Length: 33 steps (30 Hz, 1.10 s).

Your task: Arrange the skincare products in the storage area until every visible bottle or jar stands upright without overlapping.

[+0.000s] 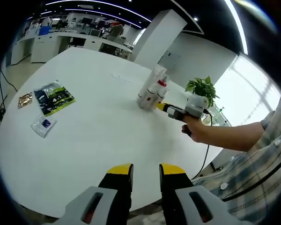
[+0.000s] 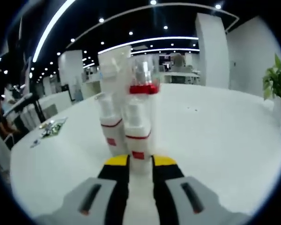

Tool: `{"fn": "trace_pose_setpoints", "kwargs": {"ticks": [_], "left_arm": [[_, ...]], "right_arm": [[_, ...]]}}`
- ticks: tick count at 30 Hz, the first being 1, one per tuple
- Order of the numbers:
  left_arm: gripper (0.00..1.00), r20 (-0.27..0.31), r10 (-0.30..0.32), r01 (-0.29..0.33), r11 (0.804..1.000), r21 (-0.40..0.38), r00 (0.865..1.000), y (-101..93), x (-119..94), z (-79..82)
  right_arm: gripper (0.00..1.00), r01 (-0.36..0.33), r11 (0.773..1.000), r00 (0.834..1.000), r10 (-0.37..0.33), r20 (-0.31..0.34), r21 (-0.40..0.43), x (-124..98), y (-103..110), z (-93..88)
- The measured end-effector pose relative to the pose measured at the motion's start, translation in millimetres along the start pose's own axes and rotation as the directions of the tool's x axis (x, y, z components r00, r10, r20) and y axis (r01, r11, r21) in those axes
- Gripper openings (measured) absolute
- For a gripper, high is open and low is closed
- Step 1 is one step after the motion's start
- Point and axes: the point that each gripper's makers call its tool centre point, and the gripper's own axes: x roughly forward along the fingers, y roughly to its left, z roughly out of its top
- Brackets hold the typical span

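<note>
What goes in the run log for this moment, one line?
left gripper: open, idle above white table | right gripper: open, at cluster of upright white red-banded skincare bottles | green packet: lying flat, apart

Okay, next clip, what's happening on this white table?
A person is working a pair of hand-held tongs over a round white table. The right tongs are pushed up to a tight cluster of skincare bottles, jaws either side of the front white bottle with the red band; whether they grip it yet is unclear. The bottles stand upright, close together. The left tongs hang open near the table's edge, holding nothing. Some flat sachets lie apart, and a potted plant sits beyond.
</note>
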Motion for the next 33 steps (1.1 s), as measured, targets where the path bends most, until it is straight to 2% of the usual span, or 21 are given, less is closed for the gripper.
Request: {"fn": "trace_pose_setpoints", "kwargs": {"ticks": [33], "left_arm": [[0.23,0.019,0.011,-0.011,1.0,-0.009,1.0,4.6,-9.2,-0.5]], "right_arm": [[0.17,0.008,0.999,1.0,-0.007,-0.014,0.038,3.2,-0.5,3.0]]}}
